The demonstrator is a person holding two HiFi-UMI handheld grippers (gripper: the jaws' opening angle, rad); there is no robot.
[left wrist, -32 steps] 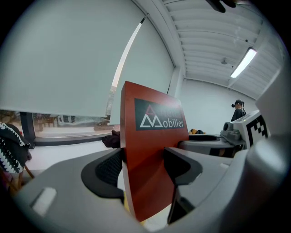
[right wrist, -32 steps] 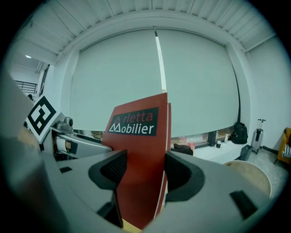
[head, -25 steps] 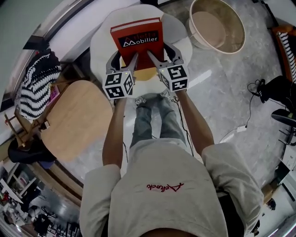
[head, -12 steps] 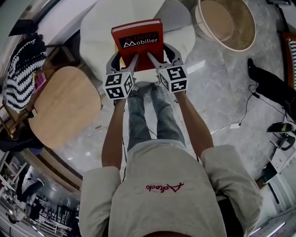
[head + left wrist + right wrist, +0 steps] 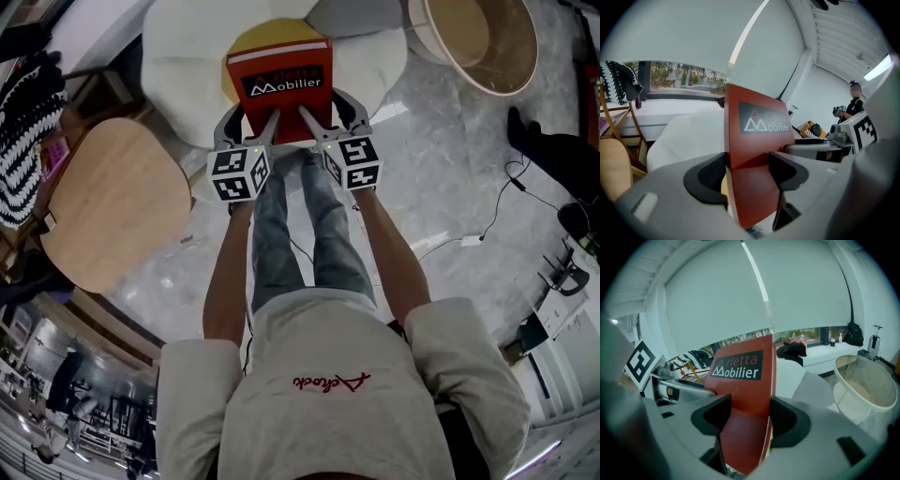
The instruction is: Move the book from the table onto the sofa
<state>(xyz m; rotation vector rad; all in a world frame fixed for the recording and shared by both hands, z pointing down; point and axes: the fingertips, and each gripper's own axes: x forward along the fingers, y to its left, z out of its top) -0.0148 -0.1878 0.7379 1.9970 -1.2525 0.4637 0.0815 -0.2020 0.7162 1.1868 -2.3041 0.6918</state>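
Observation:
A red book (image 5: 279,89) with a dark "Mobilier" label is held flat in the air between both grippers. My left gripper (image 5: 255,131) is shut on the book's near left part, and my right gripper (image 5: 324,128) is shut on its near right part. The book hangs over the near edge of a white sofa (image 5: 183,66) that carries a yellow cushion (image 5: 267,36). In the left gripper view the book (image 5: 752,154) stands between the black pads (image 5: 785,171). The right gripper view shows the same book (image 5: 747,385) clamped between its pads (image 5: 712,416).
A round wooden table (image 5: 108,206) is at the left, with a striped cloth (image 5: 28,131) on a chair beyond it. A large pale round tub (image 5: 478,42) sits at the upper right. Cables (image 5: 492,211) lie on the marble floor at the right. A grey cushion (image 5: 352,14) lies on the sofa.
The person has walked toward the sofa with the book. The sofa and yellow cushion now lie under the book's far end; the wooden table has slid left and back.

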